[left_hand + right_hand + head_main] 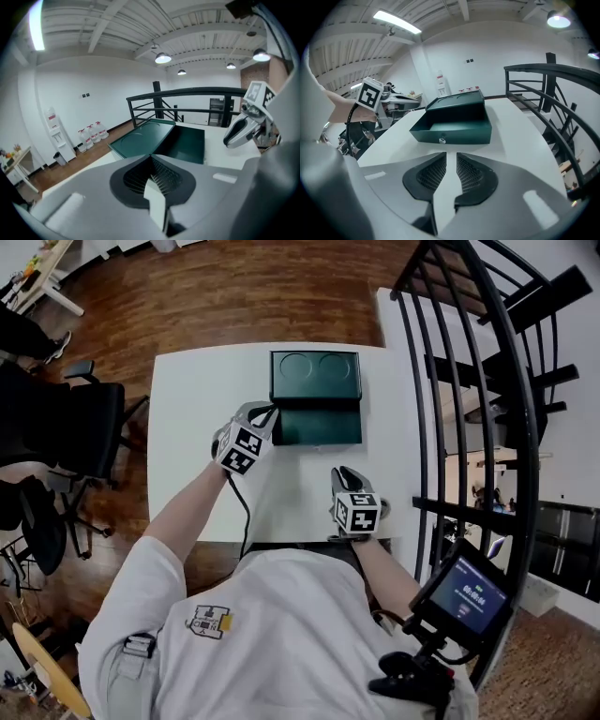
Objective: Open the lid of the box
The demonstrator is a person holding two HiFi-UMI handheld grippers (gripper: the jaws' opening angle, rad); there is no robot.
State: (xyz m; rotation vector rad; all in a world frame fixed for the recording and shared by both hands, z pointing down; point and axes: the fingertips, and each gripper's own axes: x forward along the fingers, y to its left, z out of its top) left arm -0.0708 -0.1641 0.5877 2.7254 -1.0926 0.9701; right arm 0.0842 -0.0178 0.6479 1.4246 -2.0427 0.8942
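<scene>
Both are empty: the left gripper [264, 413], shut, sits just beside the box [316, 424] at its near-left corner, while the right gripper [345, 473], a slit apart, hangs back by the table's [187, 399] near edge (lid [316, 376] already lies open).

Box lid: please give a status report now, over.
Left gripper shut, empty, at front-left corner of box. Right gripper slightly open, empty, apart from box. Lid open, folded back. Nothing in the way.
</scene>
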